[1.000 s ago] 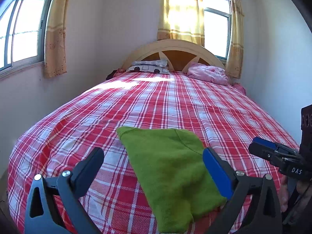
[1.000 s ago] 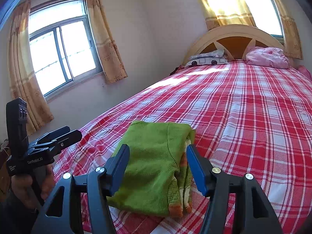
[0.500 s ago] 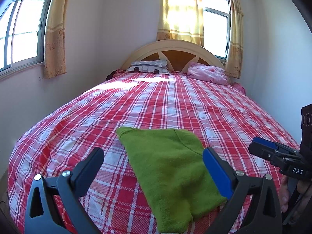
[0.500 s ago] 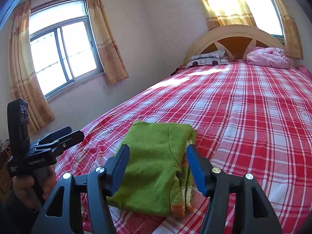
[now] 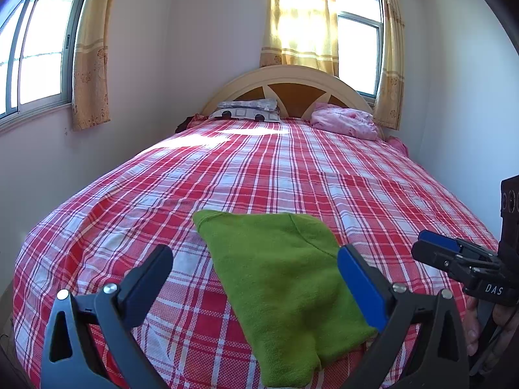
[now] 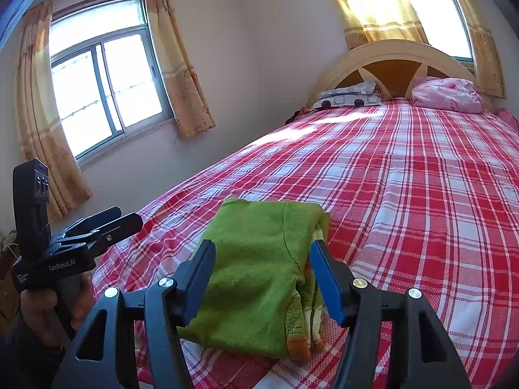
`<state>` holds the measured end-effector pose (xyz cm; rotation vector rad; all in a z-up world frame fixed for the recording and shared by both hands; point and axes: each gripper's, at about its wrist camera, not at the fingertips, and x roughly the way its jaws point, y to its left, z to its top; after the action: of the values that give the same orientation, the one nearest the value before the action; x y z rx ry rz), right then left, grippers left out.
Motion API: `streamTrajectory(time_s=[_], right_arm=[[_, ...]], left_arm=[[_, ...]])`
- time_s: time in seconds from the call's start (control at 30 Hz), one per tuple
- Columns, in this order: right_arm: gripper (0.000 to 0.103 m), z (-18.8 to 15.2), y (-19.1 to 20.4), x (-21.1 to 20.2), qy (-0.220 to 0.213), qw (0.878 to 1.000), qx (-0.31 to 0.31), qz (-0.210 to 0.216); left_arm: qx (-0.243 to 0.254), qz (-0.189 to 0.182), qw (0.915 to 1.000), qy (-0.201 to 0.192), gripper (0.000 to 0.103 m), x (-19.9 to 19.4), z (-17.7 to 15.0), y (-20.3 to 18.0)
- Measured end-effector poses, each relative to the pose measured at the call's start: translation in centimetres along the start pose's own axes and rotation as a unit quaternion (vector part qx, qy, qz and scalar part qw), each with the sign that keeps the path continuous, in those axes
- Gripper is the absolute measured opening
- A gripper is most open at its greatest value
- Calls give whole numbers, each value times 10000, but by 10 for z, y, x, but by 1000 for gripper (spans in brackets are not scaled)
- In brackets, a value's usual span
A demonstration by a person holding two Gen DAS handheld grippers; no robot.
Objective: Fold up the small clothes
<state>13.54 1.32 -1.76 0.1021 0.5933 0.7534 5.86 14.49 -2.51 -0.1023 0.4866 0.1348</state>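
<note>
While the folded green garment (image 5: 285, 278) lies on the bed (image 5: 292, 175), both claws (image 5: 256, 278) (image 6: 262, 275) hover open, empty.

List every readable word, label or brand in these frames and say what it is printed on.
"DAS": on the right gripper body, in the left wrist view.
"GenRobot.AI": on the left gripper body, in the right wrist view.
A smaller label below it: too small to read.

Bright daylight through windows (image 6: 107, 90), curtain (image 5: 301, 22) glare, fisheye-bent edges, seemingly sharp focus
</note>
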Motion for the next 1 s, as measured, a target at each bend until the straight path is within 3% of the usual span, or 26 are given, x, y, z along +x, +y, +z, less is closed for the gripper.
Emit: streamTrajectory(time_s=[1.0], right_arm=[[62,-4,2,-4,-98,9999,-58,-7]], left_arm=[[27,210,9998,1,103,1,7,7]])
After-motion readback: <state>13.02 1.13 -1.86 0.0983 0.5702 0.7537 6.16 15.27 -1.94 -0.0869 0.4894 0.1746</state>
